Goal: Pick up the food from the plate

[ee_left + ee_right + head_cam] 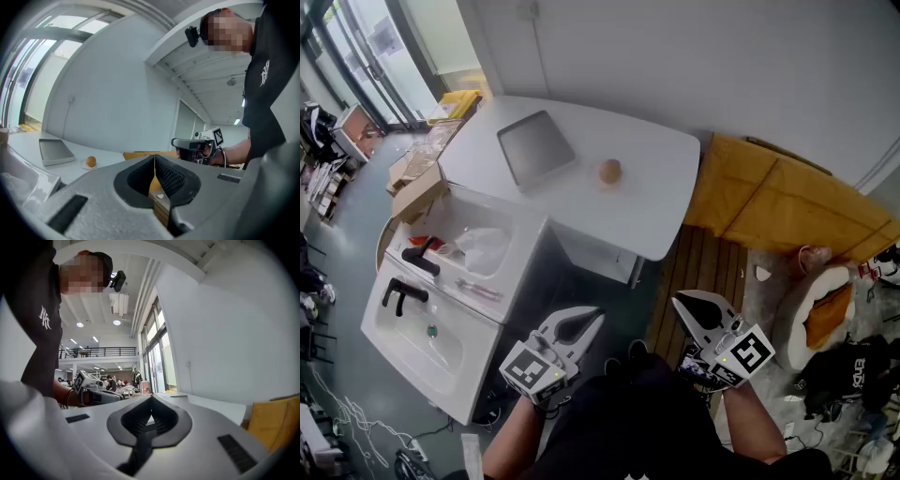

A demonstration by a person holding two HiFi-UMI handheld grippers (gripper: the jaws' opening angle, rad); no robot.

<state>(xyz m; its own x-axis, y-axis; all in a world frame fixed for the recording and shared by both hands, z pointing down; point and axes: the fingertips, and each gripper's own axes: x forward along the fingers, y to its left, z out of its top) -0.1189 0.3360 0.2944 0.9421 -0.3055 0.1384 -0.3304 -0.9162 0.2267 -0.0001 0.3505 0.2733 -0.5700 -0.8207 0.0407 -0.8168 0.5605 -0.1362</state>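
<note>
Both grippers hang low in front of the person's body, well short of the table (661,178). The task therefore looks to be at its very start, with the approach not yet begun. The left gripper (592,317) has its fingers pressed together with nothing between them. The right gripper (682,301) is the same: fingers closed tip to tip, empty.

The food (610,171) is a small round tan piece — perhaps a bun or an egg, too small to tell. It sits on a small white plate (610,186) toward the middle of the table, near a flat grey tray (536,147) but apart from it. Nothing touches it.

The next move, as I judge it, calls for one gripper to be carried forward over the table edge. Its fingers must spread wider than the food before coming down on either side of it. The right gripper looks the more direct choice, though either could reach. Since the piece is round, a light, centred squeeze would suit — otherwise it might roll off the plate or be crushed.
</note>
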